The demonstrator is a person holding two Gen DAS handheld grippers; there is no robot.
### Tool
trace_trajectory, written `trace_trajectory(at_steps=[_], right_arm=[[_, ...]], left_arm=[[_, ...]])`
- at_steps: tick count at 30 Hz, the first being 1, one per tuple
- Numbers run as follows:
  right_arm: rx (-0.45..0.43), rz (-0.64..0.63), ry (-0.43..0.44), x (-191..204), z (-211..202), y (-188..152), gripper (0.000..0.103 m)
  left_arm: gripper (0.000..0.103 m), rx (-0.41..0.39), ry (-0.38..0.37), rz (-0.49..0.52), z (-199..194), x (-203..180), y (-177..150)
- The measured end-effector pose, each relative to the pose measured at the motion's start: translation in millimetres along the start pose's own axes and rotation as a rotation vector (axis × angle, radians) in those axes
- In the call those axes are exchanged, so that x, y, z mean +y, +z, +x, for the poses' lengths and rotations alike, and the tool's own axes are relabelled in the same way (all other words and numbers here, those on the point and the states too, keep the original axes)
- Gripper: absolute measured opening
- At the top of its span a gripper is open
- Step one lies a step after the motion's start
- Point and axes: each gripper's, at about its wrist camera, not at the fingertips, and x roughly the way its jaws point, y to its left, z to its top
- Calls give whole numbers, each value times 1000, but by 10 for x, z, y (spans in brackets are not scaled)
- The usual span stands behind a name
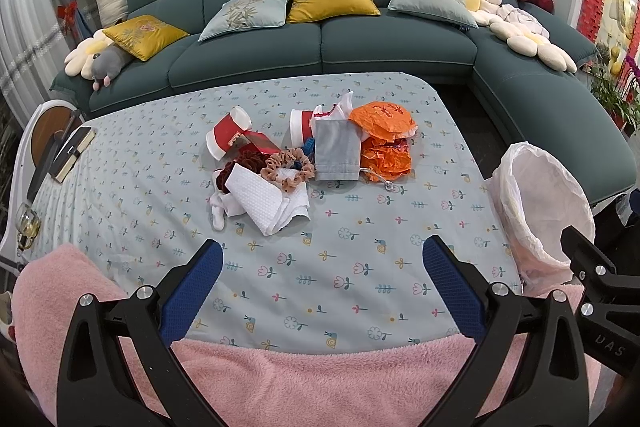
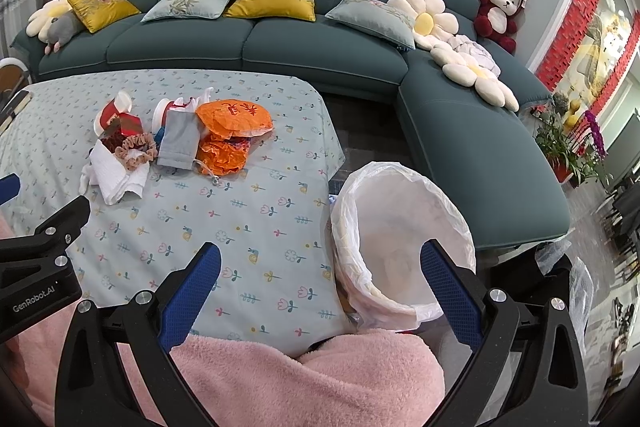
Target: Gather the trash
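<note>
A pile of items lies mid-table: two red-and-white paper cups [image 1: 228,137] [image 1: 301,125], a red box [image 1: 260,143], orange crumpled wrappers [image 1: 384,135] [image 2: 232,131], a grey pouch [image 1: 335,150] [image 2: 180,143], scrunchies [image 1: 286,167] and white cloths [image 1: 264,201] [image 2: 114,175]. A bin lined with a white bag [image 1: 544,211] [image 2: 404,239] stands at the table's right edge. My left gripper [image 1: 322,287] is open and empty over the near table. My right gripper [image 2: 320,287] is open and empty, straddling the table edge and the bin's rim.
The table has a floral cloth [image 1: 360,267]. A pink fleece [image 1: 320,379] covers the near edge. A notebook [image 1: 74,153] lies at the far left. A teal sofa [image 1: 360,47] with cushions and plush toys runs behind and right. Potted plants [image 2: 572,143] stand far right.
</note>
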Motion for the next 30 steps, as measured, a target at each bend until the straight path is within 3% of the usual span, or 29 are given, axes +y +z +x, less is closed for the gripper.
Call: trace_trajectory(at_steps=[22, 30], right_arm=[[-35, 53, -29, -14, -23, 54, 96], [-46, 56, -31, 65, -9, 100, 96]], left_arm=[[95, 19, -3, -30, 83, 100, -10], [95, 61, -20, -89, 220, 297, -43]])
